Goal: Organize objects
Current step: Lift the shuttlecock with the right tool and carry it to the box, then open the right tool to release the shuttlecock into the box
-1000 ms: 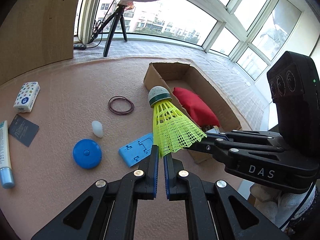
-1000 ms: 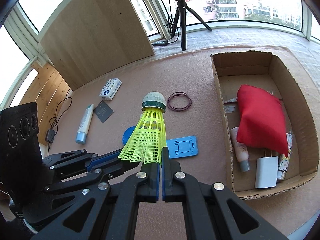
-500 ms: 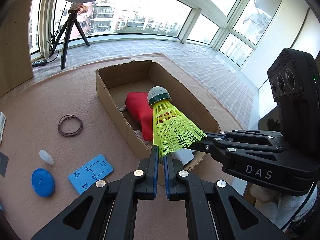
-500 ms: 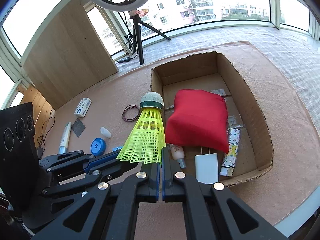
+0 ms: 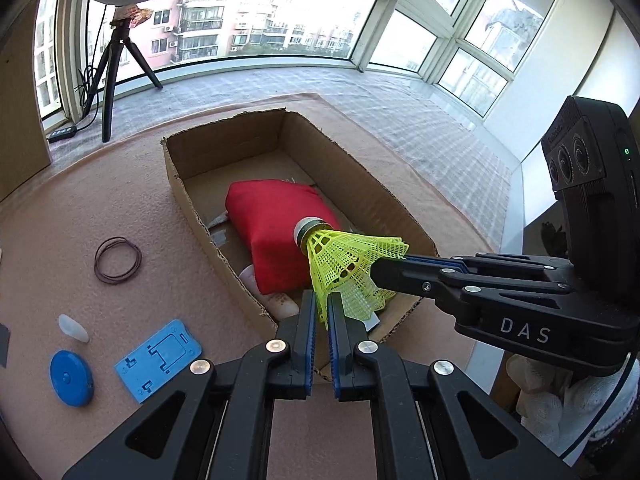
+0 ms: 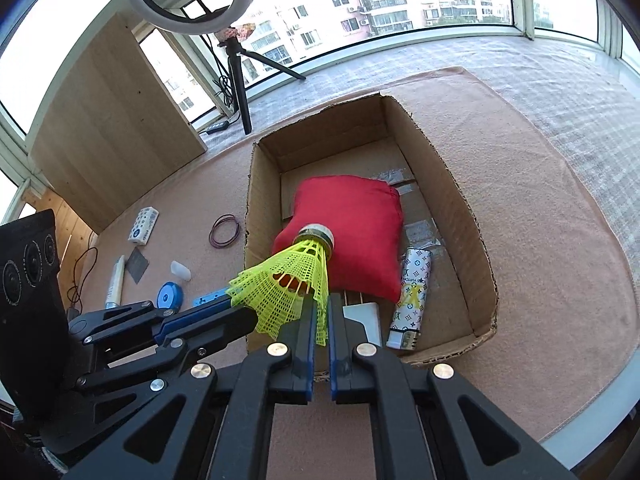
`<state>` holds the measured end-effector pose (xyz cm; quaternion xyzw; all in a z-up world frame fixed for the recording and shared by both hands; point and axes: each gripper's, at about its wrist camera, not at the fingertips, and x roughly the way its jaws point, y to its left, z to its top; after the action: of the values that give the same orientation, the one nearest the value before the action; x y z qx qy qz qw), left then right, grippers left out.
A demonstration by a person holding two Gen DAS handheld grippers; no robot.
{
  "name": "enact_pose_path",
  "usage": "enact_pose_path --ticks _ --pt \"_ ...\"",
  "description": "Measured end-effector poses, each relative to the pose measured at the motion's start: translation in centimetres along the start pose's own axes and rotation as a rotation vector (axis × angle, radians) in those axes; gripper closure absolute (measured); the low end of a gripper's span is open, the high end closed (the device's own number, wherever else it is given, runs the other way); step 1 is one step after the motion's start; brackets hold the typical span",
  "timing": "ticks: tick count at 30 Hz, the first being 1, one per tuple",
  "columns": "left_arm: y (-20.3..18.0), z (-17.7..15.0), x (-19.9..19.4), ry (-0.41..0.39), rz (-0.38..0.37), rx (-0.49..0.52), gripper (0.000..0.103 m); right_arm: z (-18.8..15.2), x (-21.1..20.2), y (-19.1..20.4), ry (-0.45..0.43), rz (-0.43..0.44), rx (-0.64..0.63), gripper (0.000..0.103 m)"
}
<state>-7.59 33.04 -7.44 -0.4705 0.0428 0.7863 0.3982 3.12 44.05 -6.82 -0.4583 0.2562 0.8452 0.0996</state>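
Holding the shuttlecock (image 5: 348,268) over the box (image 5: 188,204), both grippers (image 5: 321,320) (image 6: 321,320) pinch its skirt; next, let go.

We are logging the white charger-like block (image 6: 362,314) in the cardboard box (image 6: 452,188) as partly hiding behind the right gripper's fingers (image 6: 308,320). The pale tube (image 5: 280,300) under the red cushion (image 5: 276,224) is showing only its end. The dark card (image 5: 3,346) is running off the left edge of the left wrist view. The print on the small white packet (image 6: 143,231) is staying too small for us to read. A white-gloved hand (image 5: 560,392), possibly the person's right, is sitting mostly behind the gripper body.
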Motion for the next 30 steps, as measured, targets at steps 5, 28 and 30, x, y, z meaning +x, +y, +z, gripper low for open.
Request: enact_pose_path --ticks 5,28,30 --pt "0.2 -0.2 -0.3 0.002 0.006 0.004 0.094 0.0 -0.3 0.0 -0.016 -0.014 0.013 0.067" --pt "9.5 -5.3 -5.9 -0.014 0.114 -0.159 0.082 -0.5 -3.6 1.4 -0.075 -0.011 0.020 0.058" --pt "11.0 -5.8 -6.5 -0.015 0.137 -0.184 0.082 -0.5 -3.5 2.1 -0.072 0.005 0.009 0.058"
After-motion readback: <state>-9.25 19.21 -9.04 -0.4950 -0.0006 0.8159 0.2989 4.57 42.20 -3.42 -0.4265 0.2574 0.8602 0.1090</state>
